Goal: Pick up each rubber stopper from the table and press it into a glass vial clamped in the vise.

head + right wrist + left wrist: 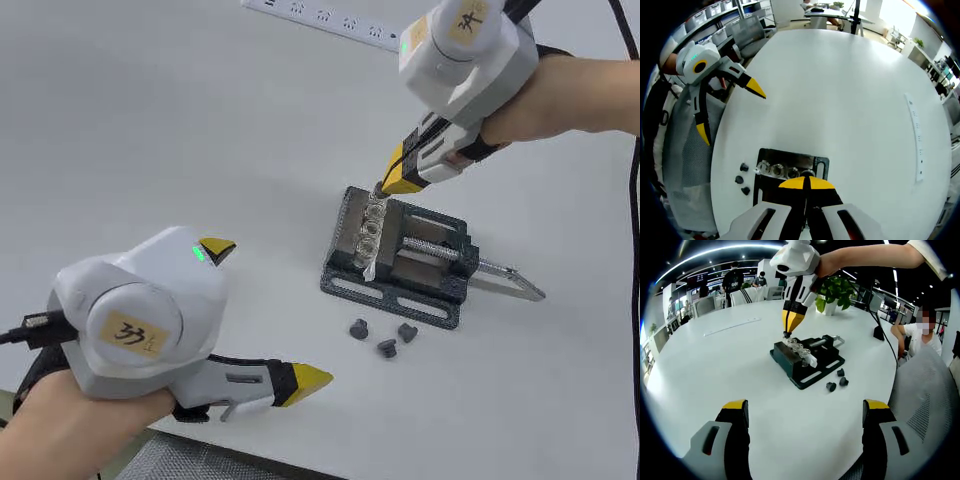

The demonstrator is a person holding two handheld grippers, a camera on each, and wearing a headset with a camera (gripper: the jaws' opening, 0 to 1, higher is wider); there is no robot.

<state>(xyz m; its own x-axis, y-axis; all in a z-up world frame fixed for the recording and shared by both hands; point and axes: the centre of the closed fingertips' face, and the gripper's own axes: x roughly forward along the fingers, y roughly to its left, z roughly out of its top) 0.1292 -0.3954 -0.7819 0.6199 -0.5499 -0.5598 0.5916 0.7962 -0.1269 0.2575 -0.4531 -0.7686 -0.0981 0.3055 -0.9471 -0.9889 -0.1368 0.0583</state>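
Right gripper down at the clamped vials, left gripper held back and wide open.

The right gripper, gripped by a hand reaching in from the far side, slants steeply down with its yellow-tipped fingers pressed together. The tips touch the end one of the row of clear glass vials clamped in the black metal bench vise; a small dark bit sits at the tips, but whether it is a stopper cannot be told. The left gripper lies low near the edge of the white round table, fingers spread far apart and pointing toward the vise. Three dark grey rubber stoppers rest loose on the table just beside the vise, well ahead of those open fingers.
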